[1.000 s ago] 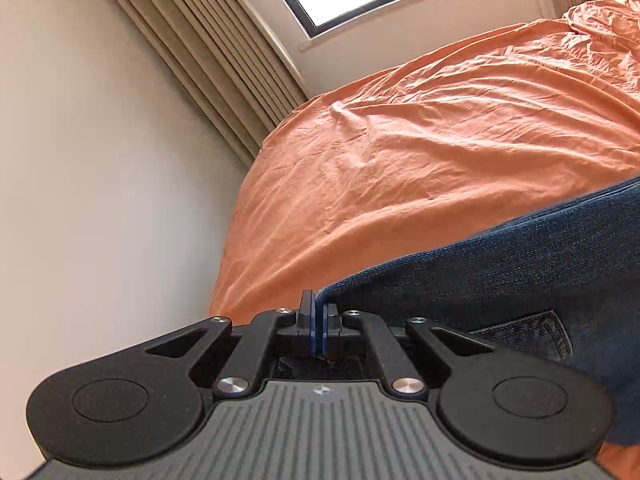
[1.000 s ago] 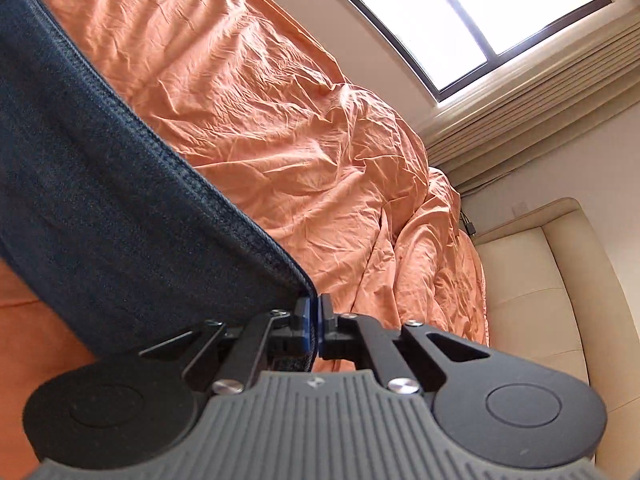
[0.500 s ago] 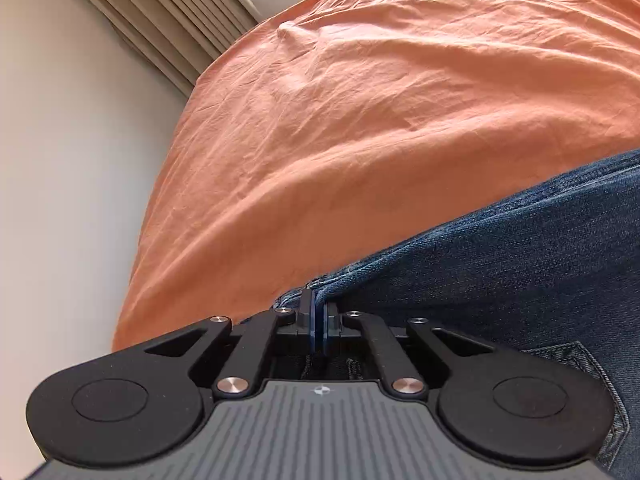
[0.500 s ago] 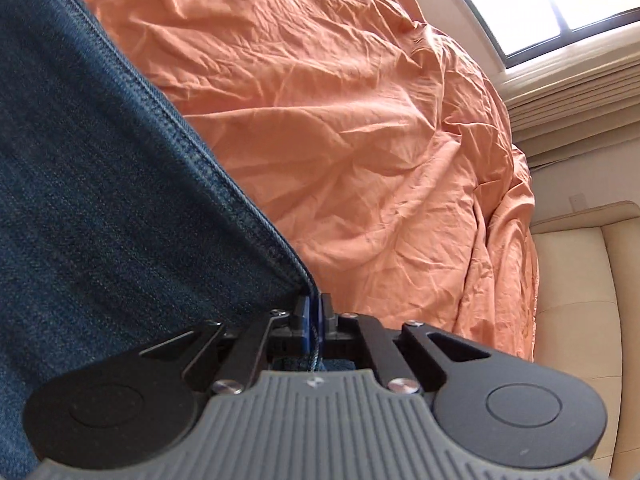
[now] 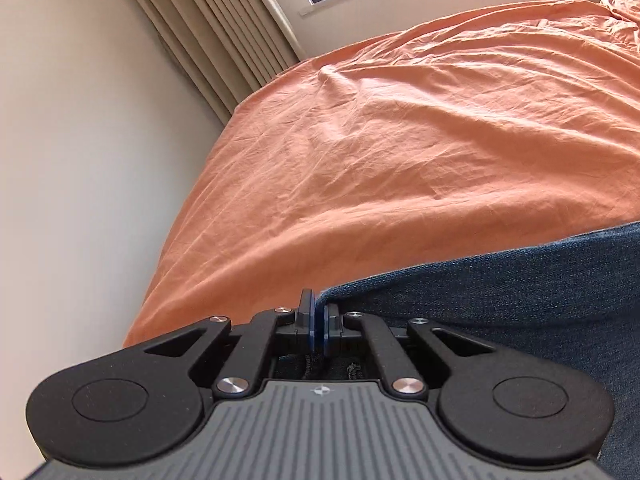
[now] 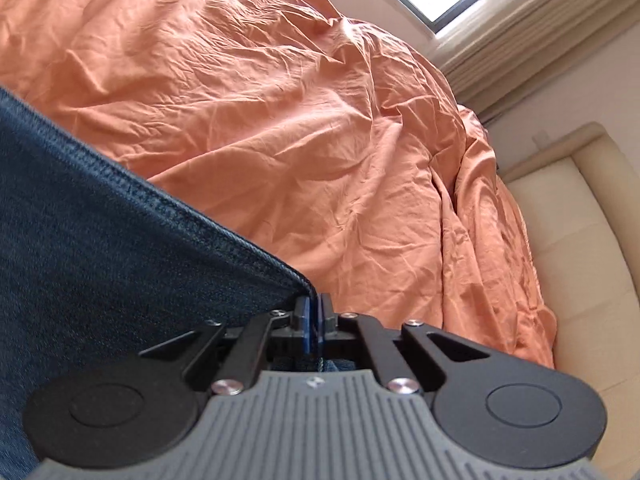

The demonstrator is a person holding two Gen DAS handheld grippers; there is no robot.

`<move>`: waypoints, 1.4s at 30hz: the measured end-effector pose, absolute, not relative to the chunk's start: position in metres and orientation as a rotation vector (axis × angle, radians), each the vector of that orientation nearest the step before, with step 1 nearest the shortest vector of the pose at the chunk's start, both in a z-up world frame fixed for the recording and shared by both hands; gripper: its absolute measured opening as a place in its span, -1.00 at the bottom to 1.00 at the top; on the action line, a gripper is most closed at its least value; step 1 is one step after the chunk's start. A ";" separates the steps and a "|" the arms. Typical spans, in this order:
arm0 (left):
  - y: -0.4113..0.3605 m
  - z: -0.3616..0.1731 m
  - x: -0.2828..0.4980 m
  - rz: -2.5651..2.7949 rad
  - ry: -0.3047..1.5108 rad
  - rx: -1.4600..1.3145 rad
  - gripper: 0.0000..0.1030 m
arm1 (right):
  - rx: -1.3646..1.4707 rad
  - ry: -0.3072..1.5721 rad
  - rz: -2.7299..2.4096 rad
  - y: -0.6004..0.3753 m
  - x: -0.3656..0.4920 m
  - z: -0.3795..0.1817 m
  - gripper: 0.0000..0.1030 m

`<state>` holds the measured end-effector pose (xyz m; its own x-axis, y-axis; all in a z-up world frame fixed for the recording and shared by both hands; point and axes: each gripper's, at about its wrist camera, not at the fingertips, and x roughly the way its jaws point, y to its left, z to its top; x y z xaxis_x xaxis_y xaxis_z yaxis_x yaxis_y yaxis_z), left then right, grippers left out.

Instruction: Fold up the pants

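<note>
The pants are dark blue denim jeans (image 5: 520, 300). In the left wrist view they stretch rightward from my left gripper (image 5: 318, 320), which is shut on one corner of their edge. In the right wrist view the jeans (image 6: 100, 248) stretch leftward from my right gripper (image 6: 314, 320), which is shut on another corner along a stitched hem. The denim is held taut between the two grippers above an orange bedsheet (image 5: 420, 140). The rest of the jeans is out of view.
The bed with the wrinkled orange sheet (image 6: 300, 120) lies ahead. A beige wall (image 5: 80, 160) and curtains (image 5: 208, 32) stand left of it, under a window. A cream sofa (image 6: 580, 220) stands to the bed's right.
Both views dipped toward the sheet half a second ago and have tilted back up, so the window and curtains show again. Both grippers stay shut on the jeans.
</note>
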<state>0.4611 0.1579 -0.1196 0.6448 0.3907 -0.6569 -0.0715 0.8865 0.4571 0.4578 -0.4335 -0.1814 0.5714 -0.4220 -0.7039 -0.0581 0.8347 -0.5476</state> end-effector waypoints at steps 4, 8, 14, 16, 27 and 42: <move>0.163 -0.135 0.471 0.266 0.861 0.404 -0.81 | -0.567 0.965 -0.242 -0.429 0.465 -0.200 -1.00; 0.167 -0.139 0.474 0.231 0.896 0.409 -0.73 | -0.557 0.968 -0.260 -0.428 0.468 -0.205 -0.87; 0.173 -0.106 0.455 0.153 0.867 0.362 0.80 | -0.486 0.927 -0.304 -0.421 0.456 -0.179 0.02; 0.179 -0.090 0.445 0.141 0.878 0.326 0.80 | -0.419 0.937 -0.288 -0.413 0.445 -0.167 0.02; 0.262 -0.040 0.338 0.100 0.990 -0.067 0.65 | 0.040 0.926 0.072 -0.276 0.318 -0.127 0.03; 0.376 -0.151 0.276 0.147 0.749 -0.920 0.64 | 0.256 0.979 0.324 -0.103 0.208 -0.175 0.02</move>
